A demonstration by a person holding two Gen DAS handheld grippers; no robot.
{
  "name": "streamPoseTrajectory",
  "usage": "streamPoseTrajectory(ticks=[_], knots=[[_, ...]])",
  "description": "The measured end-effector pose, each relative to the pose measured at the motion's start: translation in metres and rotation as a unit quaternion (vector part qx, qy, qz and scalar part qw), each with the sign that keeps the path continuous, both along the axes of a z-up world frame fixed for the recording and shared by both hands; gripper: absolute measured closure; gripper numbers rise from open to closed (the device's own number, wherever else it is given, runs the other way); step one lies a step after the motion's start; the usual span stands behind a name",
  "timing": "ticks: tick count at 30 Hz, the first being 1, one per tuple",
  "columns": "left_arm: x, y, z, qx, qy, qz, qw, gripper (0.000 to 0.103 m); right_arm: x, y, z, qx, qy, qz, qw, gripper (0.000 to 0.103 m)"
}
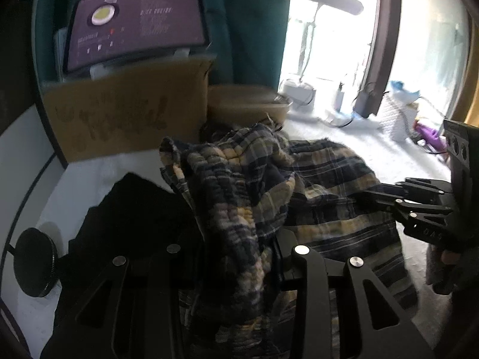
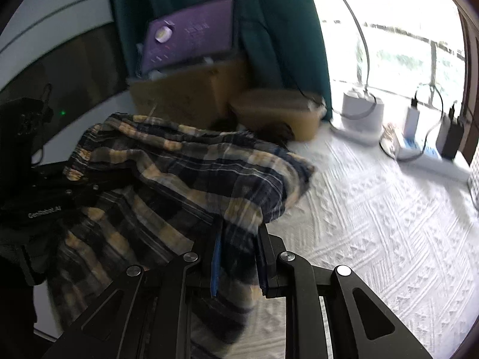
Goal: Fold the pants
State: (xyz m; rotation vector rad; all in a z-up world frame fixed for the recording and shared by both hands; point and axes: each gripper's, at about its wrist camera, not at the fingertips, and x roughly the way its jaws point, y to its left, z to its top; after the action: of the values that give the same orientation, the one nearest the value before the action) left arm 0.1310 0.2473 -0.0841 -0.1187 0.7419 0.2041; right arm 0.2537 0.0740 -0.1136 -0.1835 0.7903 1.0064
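Note:
The navy and yellow plaid pants [image 1: 329,173] lie bunched on a white textured bedspread [image 2: 374,209], lifted along one edge between both grippers. In the left wrist view, my left gripper [image 1: 239,239] is shut on a thick wad of the fabric, which spills over its fingers. My right gripper [image 1: 368,194] comes in from the right and pinches the same edge. In the right wrist view, the right gripper [image 2: 238,239] is shut on a fold of the pants [image 2: 179,161], with a blue pad showing on one finger. My left gripper [image 2: 95,187] holds the waistband end at the left.
Behind the pants stand a cardboard box [image 1: 125,113] with a purple appliance panel [image 1: 134,27] in it, and a tan tub [image 1: 248,101]. A lamp base [image 2: 362,110], a power strip with chargers [image 2: 425,149] and a white basket [image 1: 392,119] line the window side.

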Motion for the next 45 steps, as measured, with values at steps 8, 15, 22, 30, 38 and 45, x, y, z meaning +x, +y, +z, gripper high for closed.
streamPoseTrajectory(ticks=[8,15,22,30,38,45], knots=[[0.005,0.016,-0.017,-0.002,0.033,0.022,0.9992,0.046,0.031,-0.01,-0.028,-0.032,0.039,-0.058,0.997,0.05],[-0.005,0.033,-0.011,-0.015,0.033,0.047,0.9982,0.029,0.041,-0.019,-0.029,-0.034,0.038,-0.079,0.996,0.047],[-0.025,0.044,0.009,-0.064,-0.013,0.078,0.9948,0.029,0.03,-0.034,-0.024,-0.039,0.038,-0.093,0.994,0.047],[-0.017,0.048,0.018,-0.041,-0.013,0.08,0.9959,0.029,0.03,-0.024,-0.009,-0.013,0.028,-0.08,0.996,0.047],[0.001,0.06,-0.007,-0.015,0.029,0.086,0.9957,0.029,0.043,-0.01,-0.025,-0.014,0.051,-0.073,0.996,0.047],[0.011,0.072,-0.019,-0.028,0.046,0.091,0.9944,0.027,0.049,-0.005,-0.03,-0.017,0.067,-0.067,0.995,0.045]])
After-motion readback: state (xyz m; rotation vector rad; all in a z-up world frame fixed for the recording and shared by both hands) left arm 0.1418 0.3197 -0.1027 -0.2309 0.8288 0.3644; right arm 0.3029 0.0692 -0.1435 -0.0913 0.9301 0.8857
